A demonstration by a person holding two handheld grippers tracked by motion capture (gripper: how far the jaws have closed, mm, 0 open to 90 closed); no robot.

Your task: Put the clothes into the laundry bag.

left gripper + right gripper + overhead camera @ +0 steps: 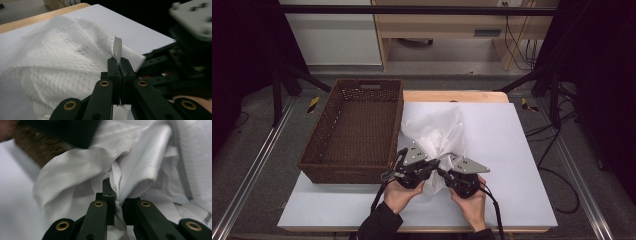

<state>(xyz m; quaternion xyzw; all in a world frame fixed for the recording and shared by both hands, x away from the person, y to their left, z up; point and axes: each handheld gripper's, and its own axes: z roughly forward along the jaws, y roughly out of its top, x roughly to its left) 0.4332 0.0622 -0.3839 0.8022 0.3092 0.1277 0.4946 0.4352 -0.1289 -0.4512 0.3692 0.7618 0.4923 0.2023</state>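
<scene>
Hidden folds, blurred edges

In the right gripper view, the wicker basket [37,147] at upper left is blurred and cut by the frame; the white cloth [140,170] runs off the right edge, its pinched fold hidden between the jaws.

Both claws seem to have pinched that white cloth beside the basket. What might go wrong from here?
The left claw pinches only a thin grey hem of the white mesh cloth, so that edge might slip free. The right claw has a bunched fold, which could lift the cloth unevenly. The cloth lies against the brown woven basket, so it may snag on or drag the rim.
</scene>
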